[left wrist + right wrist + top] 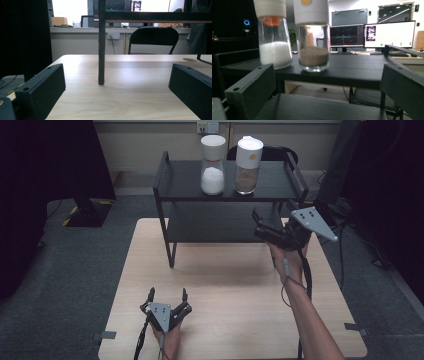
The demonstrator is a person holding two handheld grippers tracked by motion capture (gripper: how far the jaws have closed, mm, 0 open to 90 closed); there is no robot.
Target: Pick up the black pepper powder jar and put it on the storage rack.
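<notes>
I count 2 glass jars on the top shelf of the black metal rack [190, 180], standing just beside each other: 1 jar of white grains [212, 166] with an orange collar under its ribbed white cap, 1 jar of brown grains [247, 166] with a smooth white cap. My right gripper [260, 222] hovers by the rack's right end, jaws spread, empty. My left gripper [167, 296] rests low on the pale wooden table [240, 290], jaws spread too

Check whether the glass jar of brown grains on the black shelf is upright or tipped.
Upright: the glass jar of brown grains stands base down on the black shelf, white cap on top.
</notes>
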